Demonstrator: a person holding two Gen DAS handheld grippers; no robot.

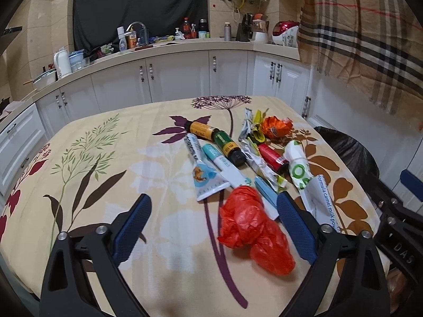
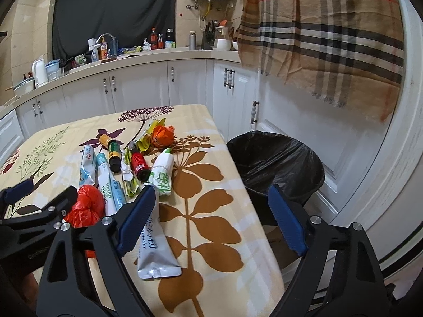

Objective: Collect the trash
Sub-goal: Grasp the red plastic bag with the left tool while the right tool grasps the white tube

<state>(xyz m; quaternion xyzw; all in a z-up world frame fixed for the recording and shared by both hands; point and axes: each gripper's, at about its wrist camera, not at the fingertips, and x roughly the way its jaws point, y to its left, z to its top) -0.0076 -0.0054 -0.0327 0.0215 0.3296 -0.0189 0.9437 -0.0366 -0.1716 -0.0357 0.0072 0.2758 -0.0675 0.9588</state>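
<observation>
Trash lies on the floral tablecloth [image 1: 132, 174]: a crumpled red plastic bag [image 1: 251, 224], squeezed tubes [image 1: 203, 169], small bottles [image 1: 227, 145], wrappers [image 1: 253, 129], an orange crumpled wrapper [image 1: 276, 126] and a white milk-powder sachet [image 2: 156, 248]. My left gripper [image 1: 214, 216] is open, its fingers either side of the red bag, above it. My right gripper [image 2: 211, 216] is open and empty over the table's right edge, its left finger above the sachet. A bin with a black liner [image 2: 275, 163] stands on the floor right of the table.
White kitchen cabinets [image 1: 179, 79] and a cluttered counter [image 1: 132, 45] run behind the table. A plaid cloth [image 2: 330, 34] hangs at the upper right above the bin. The left part of the tablecloth [image 1: 79, 158] bears no objects.
</observation>
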